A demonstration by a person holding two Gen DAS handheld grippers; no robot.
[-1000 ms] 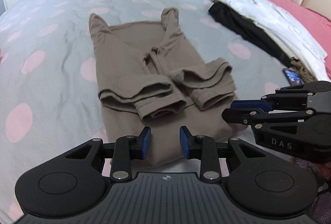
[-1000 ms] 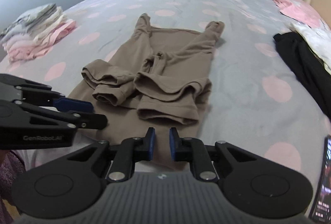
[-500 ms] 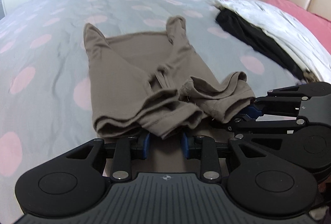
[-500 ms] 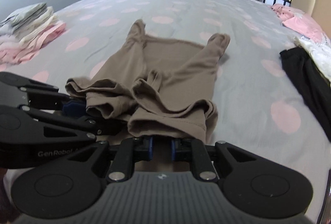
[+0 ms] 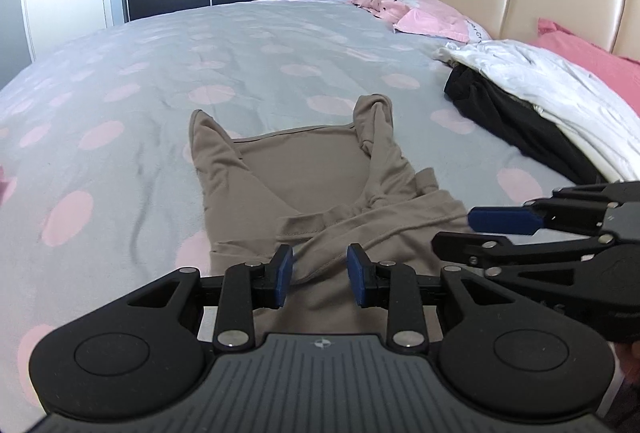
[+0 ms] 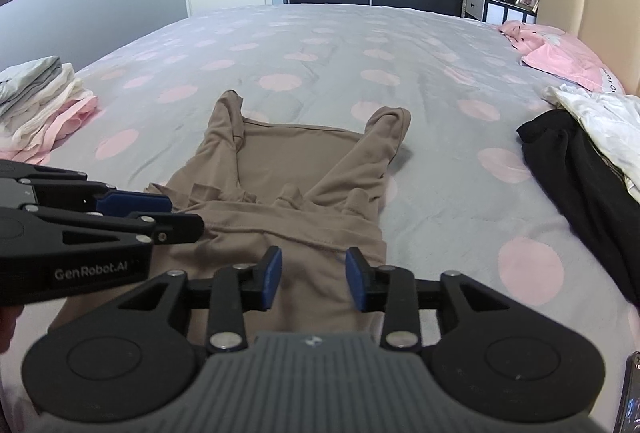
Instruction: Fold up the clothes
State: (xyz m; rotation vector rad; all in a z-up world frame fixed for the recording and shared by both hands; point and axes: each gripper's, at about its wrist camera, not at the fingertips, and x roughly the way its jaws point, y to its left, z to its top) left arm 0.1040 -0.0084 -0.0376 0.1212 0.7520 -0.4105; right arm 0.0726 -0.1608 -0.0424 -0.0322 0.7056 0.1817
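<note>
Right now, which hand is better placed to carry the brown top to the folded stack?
Left, probably: the folded stack lies left of the brown top, beyond the left gripper, whose fingers sit at the top's near edge.

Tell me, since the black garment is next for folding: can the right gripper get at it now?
Probably yes: the right gripper, jaws opening over the brown top with nothing pinched, has only bare dotted bedspread between it and the black garment.

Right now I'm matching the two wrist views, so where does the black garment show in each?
Left wrist: black garment at right, beside the white bedding.
Right wrist: black garment at the right edge.
Shared landmark: the brown top, lying centre in both.
</note>
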